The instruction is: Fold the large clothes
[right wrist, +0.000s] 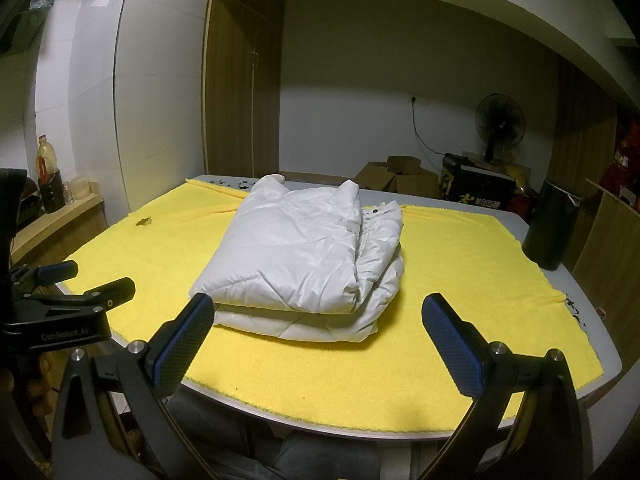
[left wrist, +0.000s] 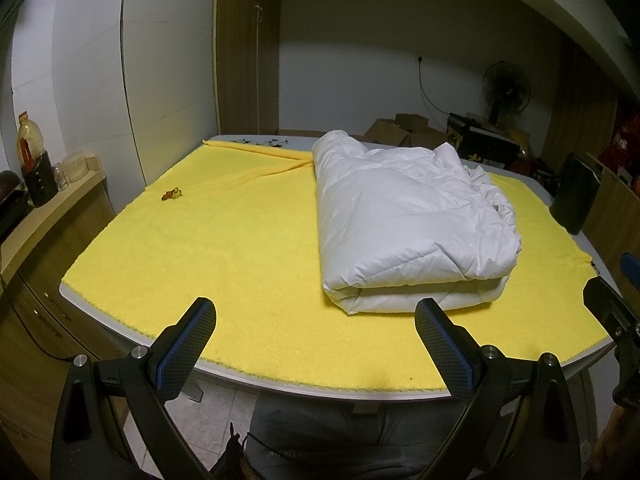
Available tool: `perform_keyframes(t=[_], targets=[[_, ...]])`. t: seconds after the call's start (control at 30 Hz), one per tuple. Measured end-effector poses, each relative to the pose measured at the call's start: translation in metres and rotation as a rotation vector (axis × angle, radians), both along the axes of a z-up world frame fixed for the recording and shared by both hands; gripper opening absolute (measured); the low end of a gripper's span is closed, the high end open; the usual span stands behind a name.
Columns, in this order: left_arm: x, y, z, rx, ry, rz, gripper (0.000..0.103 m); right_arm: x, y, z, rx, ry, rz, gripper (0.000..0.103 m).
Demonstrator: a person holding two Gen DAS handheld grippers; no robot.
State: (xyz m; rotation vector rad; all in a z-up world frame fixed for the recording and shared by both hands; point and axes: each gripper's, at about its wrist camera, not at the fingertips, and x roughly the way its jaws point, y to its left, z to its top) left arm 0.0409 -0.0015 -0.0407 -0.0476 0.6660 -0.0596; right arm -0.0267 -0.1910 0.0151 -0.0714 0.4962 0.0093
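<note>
The white padded jacket (right wrist: 304, 256) lay folded into a thick, squarish bundle on the yellow cloth (right wrist: 460, 264), toward twelve o'clock from the right gripper (right wrist: 326, 344) and nearer one o'clock from the left gripper (left wrist: 316, 344). Both tools were held back at the near edge of the table (right wrist: 608, 356), at six o'clock of the bundle, each with its fingers spread wide and nothing between them; that stance probably meant the folding was finished or nearly so, the grippers having no cloth to hold. The jacket looked quilted and puffy, its shell smooth and faintly shiny, with stitched channels across the top panel and soft, rounded fold edges stacked in two or three layers; at its three o'clock side the layers gathered in looser wrinkles. The cloth beneath was a nubby, towel-like yellow with a scalloped hem, likely laid to keep the garment clean and give it grip. The gripper fingers (right wrist: 184, 340) were black with blue, dimpled pads. A dark cylinder (right wrist: 550, 228) stood at two o'clock on the table's corner, well apart from the jacket.
</note>
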Motion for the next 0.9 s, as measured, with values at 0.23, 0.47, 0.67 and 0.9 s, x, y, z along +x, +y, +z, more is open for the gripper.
perform_keyframes(t=[0.23,0.47,0.67,0.9], targets=[[0.0013,0.0004,-0.0005,0.002,-0.003,-0.003,0.100,0.0010,-0.0009,-0.0005,-0.001,0.005,0.003,0.103],[0.0004,0.0002,-0.0010,0.002,-0.001,-0.002,0.100,0.0010,-0.0017,-0.0011,-0.004,0.009,0.010,0.103],[0.0005,-0.0001,-0.0020,0.002,0.000,-0.004,0.100,0.0023,-0.0001,-0.0019,-0.007,0.012,0.010,0.103],[-0.0048,-0.0017,-0.0017,0.002,-0.029,-0.002,0.100,0.0026,0.0008,-0.0026,-0.010,0.015,0.012,0.103]])
